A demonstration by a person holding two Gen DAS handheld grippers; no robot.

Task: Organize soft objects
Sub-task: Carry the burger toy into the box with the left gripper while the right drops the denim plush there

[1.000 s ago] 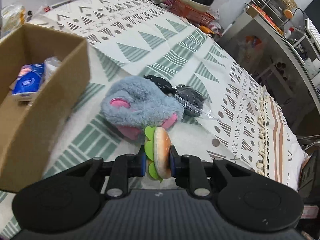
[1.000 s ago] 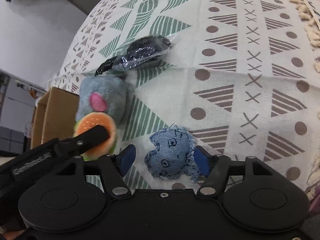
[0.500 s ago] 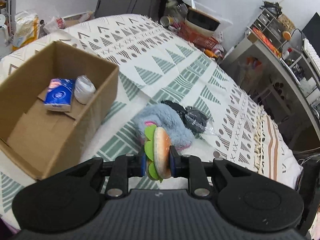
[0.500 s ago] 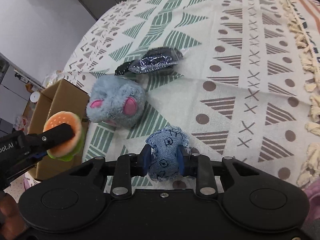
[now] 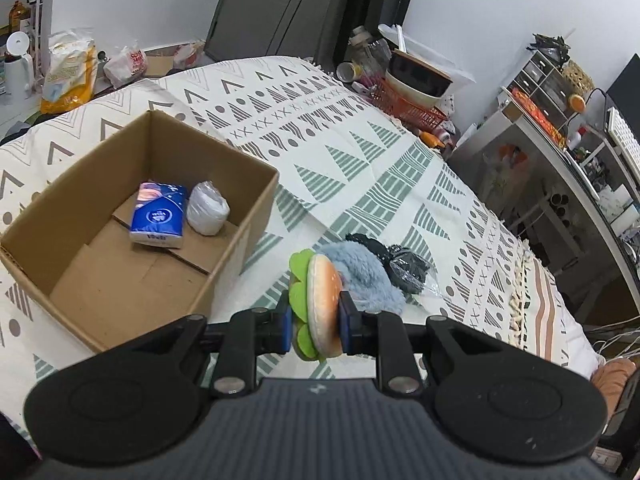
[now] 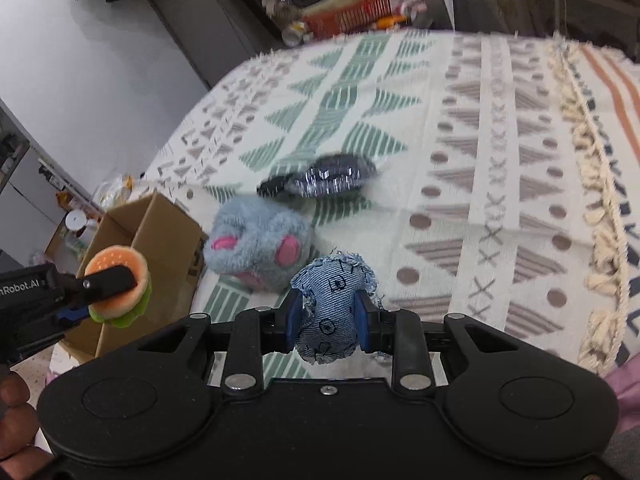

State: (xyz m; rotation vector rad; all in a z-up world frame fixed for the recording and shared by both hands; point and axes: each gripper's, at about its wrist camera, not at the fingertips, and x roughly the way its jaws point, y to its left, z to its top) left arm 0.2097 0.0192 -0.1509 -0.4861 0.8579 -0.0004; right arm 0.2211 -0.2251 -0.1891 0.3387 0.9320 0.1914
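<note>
My left gripper (image 5: 314, 328) is shut on a plush burger (image 5: 320, 304), orange bun with green lettuce, held in the air just right of the open cardboard box (image 5: 256, 204). The burger (image 6: 118, 280) also shows at the left of the right wrist view, beside the box (image 6: 160, 232). My right gripper (image 6: 326, 322) is shut on a blue denim plush toy (image 6: 332, 312), lifted off the bed. A grey fluffy plush with pink patches (image 6: 258, 248) lies on the patterned bedspread (image 6: 480, 152); it is partly hidden behind the burger (image 5: 360, 276) in the left wrist view.
Inside the box lie a blue tissue pack (image 5: 158, 216) and a white roll (image 5: 208, 208). A black item in clear wrap (image 6: 324, 176) rests beyond the grey plush. A red basket with bowls (image 5: 412, 96) and a cluttered desk (image 5: 560, 136) stand past the bed. A person's hand (image 6: 12, 408) shows at lower left.
Both grippers have risen higher above the bed. The right gripper went from open around the denim toy to shut on it and lifted it. The burger has moved toward the box.
</note>
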